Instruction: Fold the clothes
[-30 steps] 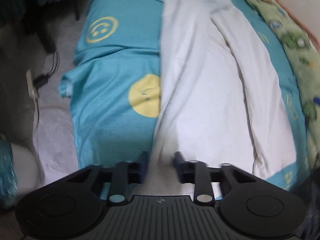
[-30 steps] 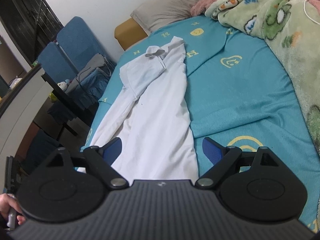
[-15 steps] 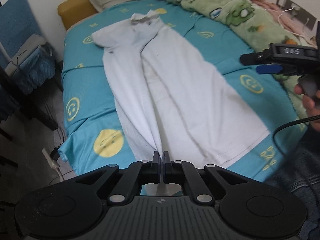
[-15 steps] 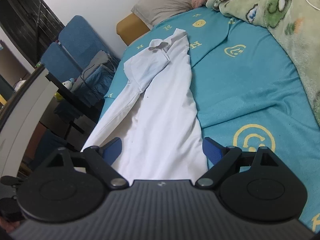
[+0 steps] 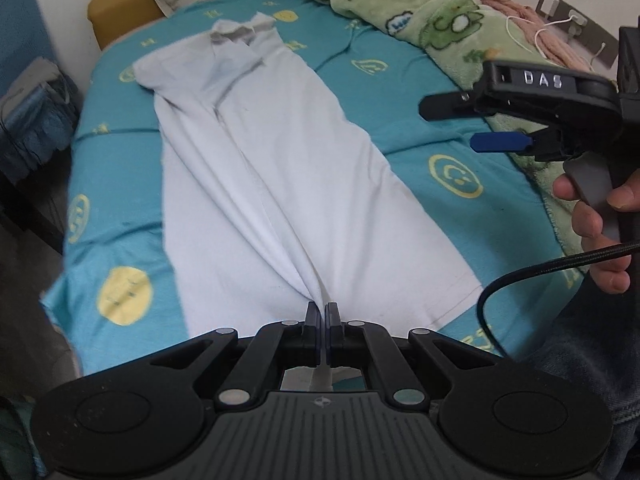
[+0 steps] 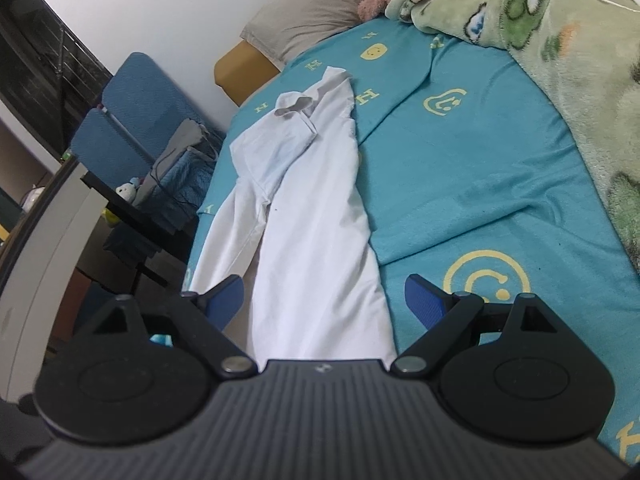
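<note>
L tongs (image 5: 321, 310) pinch shirt (image 5: 280, 184) hem; R tongs (image 6: 324, 300) above.

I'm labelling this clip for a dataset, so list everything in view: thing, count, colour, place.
white shirt: one, white, lengthwise on the bed, collar far
bed sheet: one, teal with yellow faces, under the shirt
blanket: one, green cartoon print, right side of the bed
pillow: one, grey-beige, bed head
chair: one, blue, beside the bed
left gripper: one, black, shut on the shirt's near hem
right gripper: one, black with blue pads, open above the shirt
right hand: one, on the right gripper's handle
</note>
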### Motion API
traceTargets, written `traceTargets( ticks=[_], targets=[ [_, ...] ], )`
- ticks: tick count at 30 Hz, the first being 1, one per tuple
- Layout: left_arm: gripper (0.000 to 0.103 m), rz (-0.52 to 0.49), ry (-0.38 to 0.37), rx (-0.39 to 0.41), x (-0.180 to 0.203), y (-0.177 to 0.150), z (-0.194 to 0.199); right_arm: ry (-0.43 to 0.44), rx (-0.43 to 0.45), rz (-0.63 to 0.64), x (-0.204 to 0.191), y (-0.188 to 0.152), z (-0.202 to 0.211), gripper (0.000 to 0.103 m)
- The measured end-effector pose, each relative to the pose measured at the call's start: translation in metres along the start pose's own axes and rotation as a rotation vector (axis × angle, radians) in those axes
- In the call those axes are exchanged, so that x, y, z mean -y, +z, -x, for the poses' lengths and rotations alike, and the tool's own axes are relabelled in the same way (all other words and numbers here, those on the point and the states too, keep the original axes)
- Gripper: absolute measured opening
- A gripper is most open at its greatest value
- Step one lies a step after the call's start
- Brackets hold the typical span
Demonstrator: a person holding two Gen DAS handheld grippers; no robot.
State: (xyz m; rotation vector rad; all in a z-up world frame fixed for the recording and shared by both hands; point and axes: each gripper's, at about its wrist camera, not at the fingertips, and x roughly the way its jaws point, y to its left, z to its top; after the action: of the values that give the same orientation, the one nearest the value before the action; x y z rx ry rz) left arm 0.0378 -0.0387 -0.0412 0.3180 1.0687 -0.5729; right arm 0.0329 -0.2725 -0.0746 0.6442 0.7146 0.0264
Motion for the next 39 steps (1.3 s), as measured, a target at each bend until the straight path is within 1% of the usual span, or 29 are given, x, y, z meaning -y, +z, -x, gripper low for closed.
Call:
traceTargets(
  ticks=[2, 4, 5, 7, 8, 10, 12, 13, 15, 17, 19, 20, 21, 22, 24, 25, 26, 29, 31, 32, 33, 34, 35, 36, 37, 39],
  targets=[
    [0.004, 0.039, -0.041, -0.028, 0.004, -0.005, -0.017, 0.004, -0.009, 0.002, 0.001, -0.001, -0.001, 0.089],
    [0.007, 0.084, -0.095, -0.078, 0.002, -0.010, -0.034, 0.007, -0.021, 0.008, 0.001, -0.002, -0.002, 0.089],
    [0.011, 0.111, -0.115, -0.086, -0.001, -0.013, -0.038, 0.007, -0.027, 0.011, 0.001, -0.003, -0.002, 0.089],
    [0.031, 0.163, -0.143, -0.083, -0.011, -0.017, -0.038, 0.017, -0.045, 0.003, 0.003, -0.006, -0.002, 0.089],
    [0.037, 0.207, -0.157, -0.063, -0.021, -0.019, -0.033, 0.022, -0.054, -0.003, 0.005, -0.007, -0.002, 0.089],
    [0.056, 0.297, -0.185, -0.024, -0.042, -0.023, -0.024, 0.037, -0.076, -0.032, 0.010, -0.009, -0.004, 0.089],
    [0.068, 0.419, -0.198, 0.011, -0.071, -0.028, -0.018, 0.046, -0.099, -0.065, 0.015, -0.011, -0.006, 0.089],
    [0.070, 0.483, -0.203, 0.027, -0.086, -0.032, -0.016, 0.043, -0.111, -0.081, 0.018, -0.013, -0.007, 0.089],
    [0.072, 0.601, -0.197, 0.037, -0.114, -0.041, -0.021, 0.038, -0.135, -0.114, 0.025, -0.015, -0.010, 0.089],
    [0.072, 0.708, -0.181, 0.037, -0.138, -0.051, -0.029, 0.035, -0.159, -0.151, 0.033, -0.018, -0.014, 0.088],
    [0.072, 0.764, -0.157, 0.028, -0.151, -0.056, -0.039, 0.042, -0.183, -0.195, 0.040, -0.022, -0.017, 0.088],
    [0.072, 0.783, -0.150, 0.025, -0.156, -0.057, -0.043, 0.043, -0.198, -0.215, 0.044, -0.024, -0.019, 0.077],
    [0.072, 0.799, -0.143, 0.023, -0.160, -0.058, -0.046, 0.041, -0.213, -0.232, 0.047, -0.026, -0.021, 0.073],
    [0.073, 0.801, -0.132, 0.028, -0.159, -0.057, -0.049, 0.038, -0.227, -0.247, 0.050, -0.029, -0.023, 0.070],
    [0.073, 0.781, -0.100, 0.040, -0.154, -0.054, -0.051, 0.027, -0.250, -0.255, 0.052, -0.033, -0.027, 0.068],
    [0.073, 0.762, -0.090, 0.043, -0.152, -0.053, -0.052, 0.018, -0.257, -0.254, 0.053, -0.034, -0.028, 0.063],
    [0.073, 0.745, -0.082, 0.045, -0.149, -0.052, -0.052, 0.007, -0.264, -0.252, 0.053, -0.036, -0.029, 0.061],
    [0.071, 0.724, -0.093, 0.046, -0.142, -0.051, -0.054, -0.022, -0.283, -0.245, 0.053, -0.039, -0.032, 0.060],
    [0.059, 0.719, -0.103, 0.043, -0.139, -0.051, -0.054, -0.020, -0.302, -0.246, 0.053, -0.041, -0.035, 0.060],
    [0.056, 0.719, -0.109, 0.040, -0.137, -0.051, -0.054, -0.012, -0.317, -0.250, 0.053, -0.042, -0.036, 0.056],
    [0.046, 0.719, -0.123, 0.035, -0.136, -0.051, -0.054, 0.002, -0.340, -0.259, 0.054, -0.043, -0.037, 0.052],
    [0.038, 0.722, -0.147, 0.034, -0.136, -0.052, -0.054, 0.022, -0.369, -0.275, 0.055, -0.045, -0.038, 0.042],
    [0.034, 0.732, -0.162, 0.036, -0.135, -0.055, -0.053, 0.044, -0.398, -0.293, 0.057, -0.047, -0.040, 0.040],
    [0.025, 0.743, -0.176, 0.038, -0.135, -0.059, -0.051, 0.049, -0.410, -0.306, 0.058, -0.048, -0.039, 0.040],
    [0.020, 0.757, -0.183, 0.047, -0.135, -0.061, -0.050, 0.043, -0.411, -0.315, 0.059, -0.048, -0.038, 0.040],
    [0.020, 0.789, -0.184, 0.065, -0.138, -0.065, -0.046, 0.032, -0.412, -0.332, 0.061, -0.048, -0.036, 0.039]
  ],
)
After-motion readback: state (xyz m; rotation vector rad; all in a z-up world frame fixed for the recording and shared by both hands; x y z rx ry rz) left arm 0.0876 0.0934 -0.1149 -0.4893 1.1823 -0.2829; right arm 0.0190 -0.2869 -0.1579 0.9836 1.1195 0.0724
